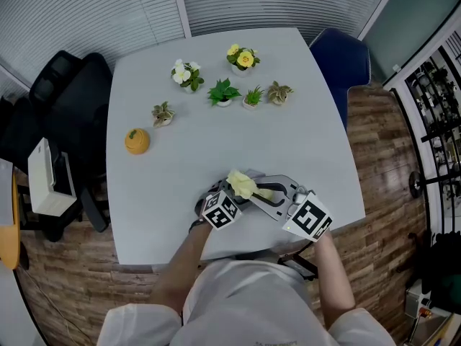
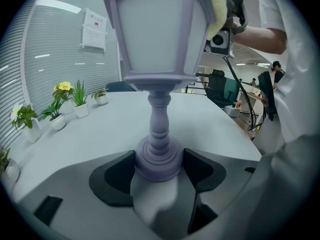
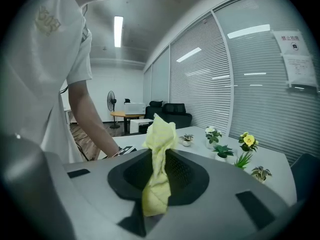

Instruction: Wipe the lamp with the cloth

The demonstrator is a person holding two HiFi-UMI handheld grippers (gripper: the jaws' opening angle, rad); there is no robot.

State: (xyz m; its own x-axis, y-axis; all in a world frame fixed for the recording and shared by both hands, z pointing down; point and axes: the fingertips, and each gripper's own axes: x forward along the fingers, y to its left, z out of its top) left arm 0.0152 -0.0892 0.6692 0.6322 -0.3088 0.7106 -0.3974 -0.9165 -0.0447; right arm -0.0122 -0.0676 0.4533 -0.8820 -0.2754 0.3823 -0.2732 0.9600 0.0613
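Note:
The pale purple lantern-style lamp (image 2: 159, 109) stands on the white table (image 1: 187, 171) near its front edge. My left gripper (image 2: 159, 166) is shut on the lamp's round base. A yellow cloth (image 3: 159, 164) is pinched in my shut right gripper (image 3: 157, 184) and sticks up past the jaws. In the left gripper view the cloth (image 2: 218, 11) rests against the upper right of the lamp's head. In the head view the cloth (image 1: 243, 184) covers the lamp's top, between my left gripper (image 1: 218, 206) and my right gripper (image 1: 277, 193).
Several small potted plants (image 1: 223, 92) stand in a row on the far half of the table, with an orange pumpkin-like ornament (image 1: 137, 141) to the left. Black chairs (image 1: 65, 99) and a white device (image 1: 47, 179) sit off the left side, a blue chair (image 1: 342, 56) at the far right.

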